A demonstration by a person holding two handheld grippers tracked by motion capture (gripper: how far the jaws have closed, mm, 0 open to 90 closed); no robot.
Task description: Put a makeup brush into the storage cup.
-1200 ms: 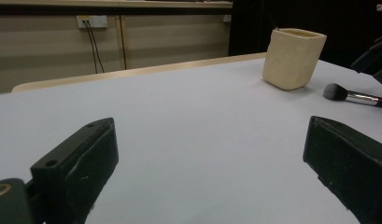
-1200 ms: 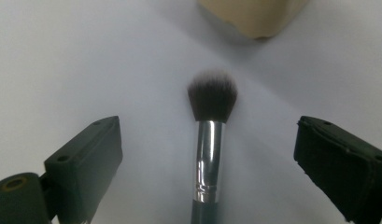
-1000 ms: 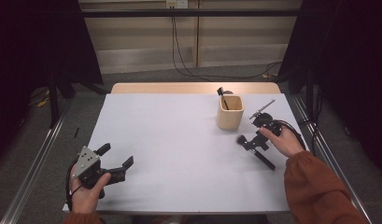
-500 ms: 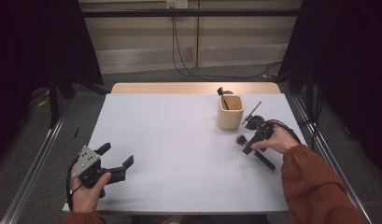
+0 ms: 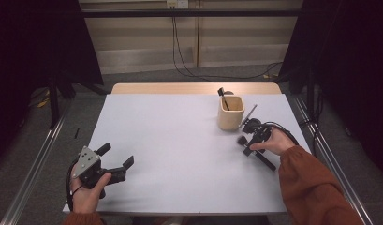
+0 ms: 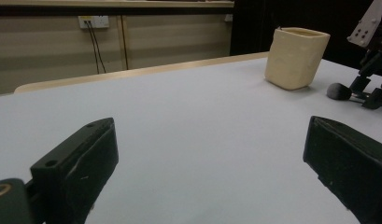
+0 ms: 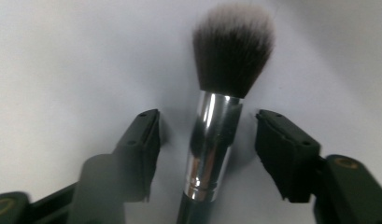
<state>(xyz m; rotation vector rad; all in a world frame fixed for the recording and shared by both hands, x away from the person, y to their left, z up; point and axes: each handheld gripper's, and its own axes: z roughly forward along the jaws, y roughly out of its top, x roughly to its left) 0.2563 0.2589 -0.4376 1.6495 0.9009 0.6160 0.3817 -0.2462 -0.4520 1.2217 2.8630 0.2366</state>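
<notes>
Work in hand: picking up the makeup brush (image 7: 215, 135) lying on the worktop (image 5: 180, 140).
Change: within the last second the right gripper (image 7: 207, 154) has come down from beside the cup (image 5: 230, 112) onto the brush; the left gripper (image 5: 115, 161) has stayed put.
Right jaws: open, one on each side of the brush's silver collar, not yet touching it.
Brush: flat on the worktop between the right jaws, bristles pointing away beyond their tips.
Left jaws: open wide, holding nothing, well apart from the brush.
Meaning: the approach looks finished; closing on the collar seems the next step.
</notes>
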